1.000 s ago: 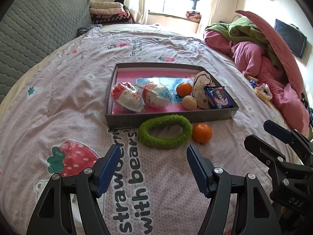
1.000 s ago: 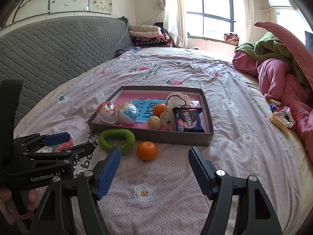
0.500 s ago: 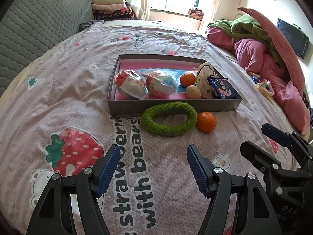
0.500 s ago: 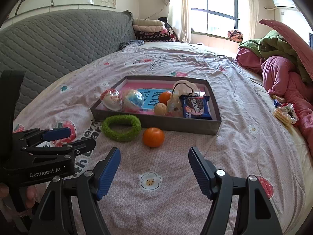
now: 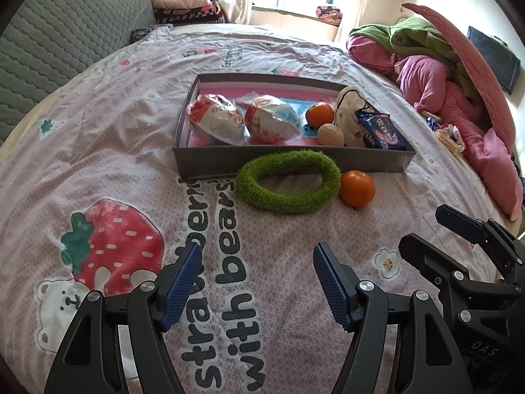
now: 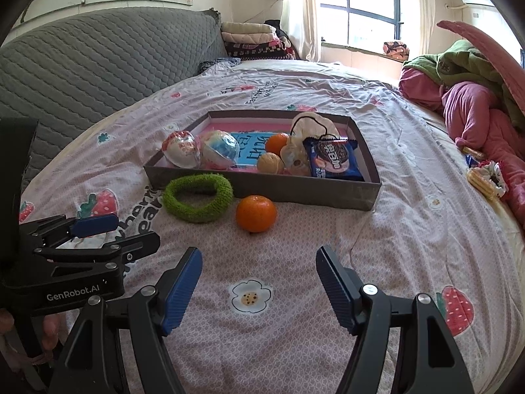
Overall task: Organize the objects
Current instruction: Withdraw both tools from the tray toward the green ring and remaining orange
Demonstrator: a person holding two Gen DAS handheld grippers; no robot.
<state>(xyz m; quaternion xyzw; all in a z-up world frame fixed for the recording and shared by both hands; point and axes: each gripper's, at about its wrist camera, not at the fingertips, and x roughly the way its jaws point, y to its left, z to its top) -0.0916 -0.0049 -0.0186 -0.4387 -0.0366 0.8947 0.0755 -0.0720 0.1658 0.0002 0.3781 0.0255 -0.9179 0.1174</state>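
Jaws wide apart on both sides, nothing between them: the left gripper (image 5: pixel 257 282) hovers over the printed bedspread (image 5: pixel 98 151), and the right gripper (image 6: pixel 259 284) hangs just beside it, over a flower print. Each shows at the edge of the other's view.

Ahead of them, near the middle of the bed, sits a shallow grey box (image 5: pixel 377 161) with a pink floor. Inside, at the left, two foil-wrapped eggs (image 5: pixel 215 120) lie side by side; to their right a small orange (image 5: pixel 319 114), with a pale round ball (image 5: pixel 330 134) just in front of it. At the right end lies a cream pouch (image 5: pixel 349 111) with a blue biscuit packet (image 5: pixel 379 129) against it.

Outside the box, on its near side, a fuzzy green ring (image 5: pixel 288 180) lies flat on the bedspread, touching the box's front wall. Just to its right sits a loose orange (image 6: pixel 256 213), apart from the box.

Far right, pink and green bedding (image 6: pixel 472 111) is heaped up; a grey quilted headboard (image 6: pixel 98 62) stands at the left.
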